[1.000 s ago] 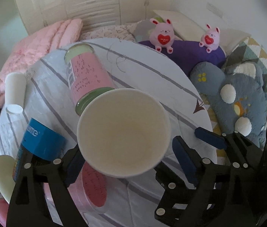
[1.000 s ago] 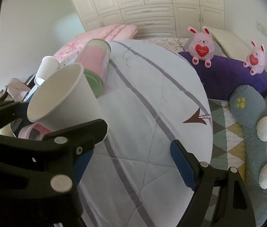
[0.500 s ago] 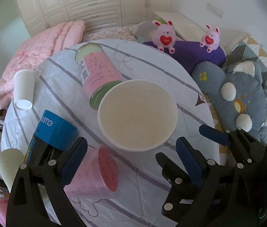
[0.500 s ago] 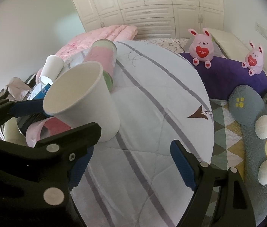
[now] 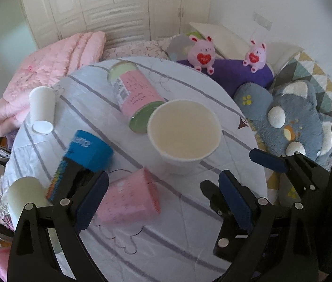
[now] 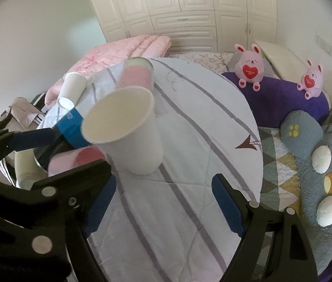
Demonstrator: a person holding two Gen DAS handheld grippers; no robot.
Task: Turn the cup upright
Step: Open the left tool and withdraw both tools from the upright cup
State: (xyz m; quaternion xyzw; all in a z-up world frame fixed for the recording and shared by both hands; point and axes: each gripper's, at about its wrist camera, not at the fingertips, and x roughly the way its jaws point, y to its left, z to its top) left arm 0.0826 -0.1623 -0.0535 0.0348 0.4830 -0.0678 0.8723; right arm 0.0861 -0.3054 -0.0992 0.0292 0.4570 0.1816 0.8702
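A white paper cup [image 5: 183,136] stands upright, mouth up, on the round table [image 5: 189,223] with a striped white cloth. It also shows in the right wrist view [image 6: 130,131], left of centre. My left gripper [image 5: 163,199] is open and empty, back from the cup, which sits beyond and between its blue-padded fingers. My right gripper [image 6: 166,202] is open and empty, with the cup just beyond its left finger [image 6: 100,202]. Nothing touches the cup.
A pink and green canister [image 5: 137,98] lies behind the cup. A small pink cup [image 5: 130,199], a blue can [image 5: 81,159] and another white cup [image 5: 41,109] lie on their sides at the left. Plush toys [image 5: 290,122] and a purple cushion [image 5: 241,75] lie right of the table.
The white cup went from held between the left fingers to standing free on the table. Both grippers have pulled back from it.
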